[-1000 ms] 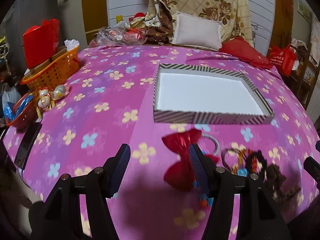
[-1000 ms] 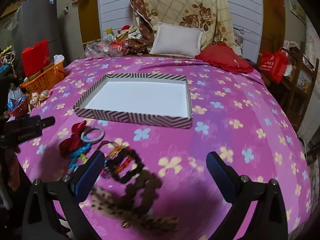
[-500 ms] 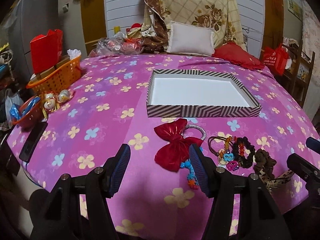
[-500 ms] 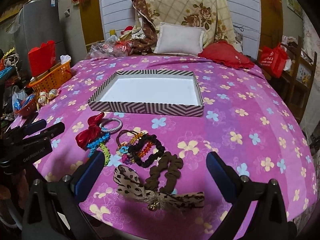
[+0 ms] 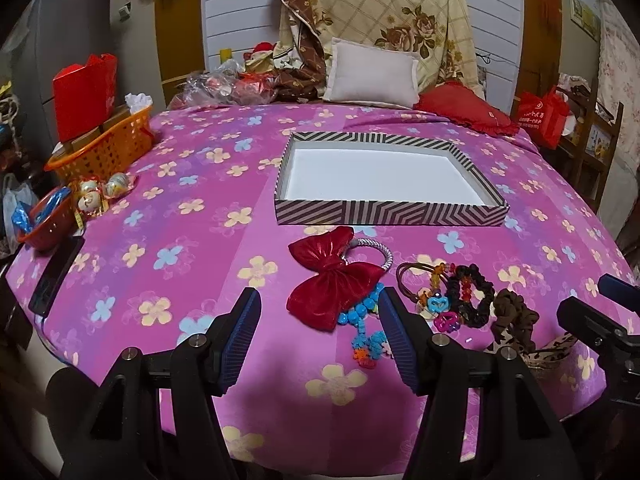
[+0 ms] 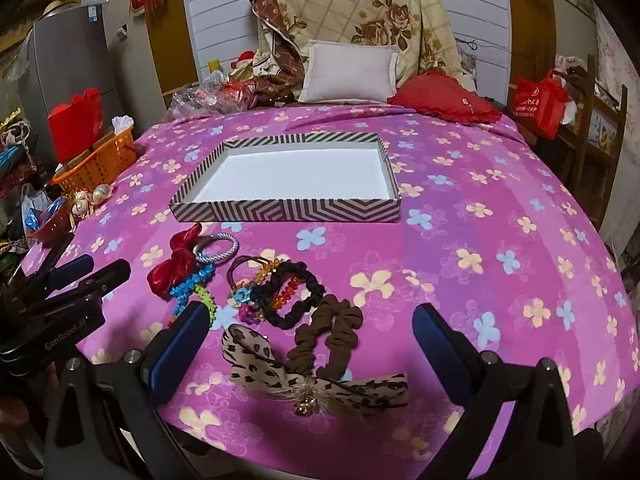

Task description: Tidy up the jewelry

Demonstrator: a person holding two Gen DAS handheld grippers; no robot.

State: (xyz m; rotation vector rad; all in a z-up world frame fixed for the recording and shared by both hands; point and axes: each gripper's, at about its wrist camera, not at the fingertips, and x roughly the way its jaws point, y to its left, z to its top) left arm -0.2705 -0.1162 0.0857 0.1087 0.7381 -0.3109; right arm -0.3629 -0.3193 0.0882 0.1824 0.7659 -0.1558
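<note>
Nothing packed yet: box empty, both grippers free over the near edge of the bed.

Bed w/ pink flowered cover carries it all. Striped box sits mid-bed, white inside, nothing in it. Hair ties and bracelets lie in a heap between box and near edge: leopard bow nearest, brown scrunchie, black scrunchie, red bow at the left end, beaded bits beside it. Step looks like the first pick; next move prob. drop onto one piece, pinch, carry to box. Left gripper fingers apart, holding nothing, framing the red bow. Right gripper fingers wide apart, holding nothing, over the leopard bow.
</note>
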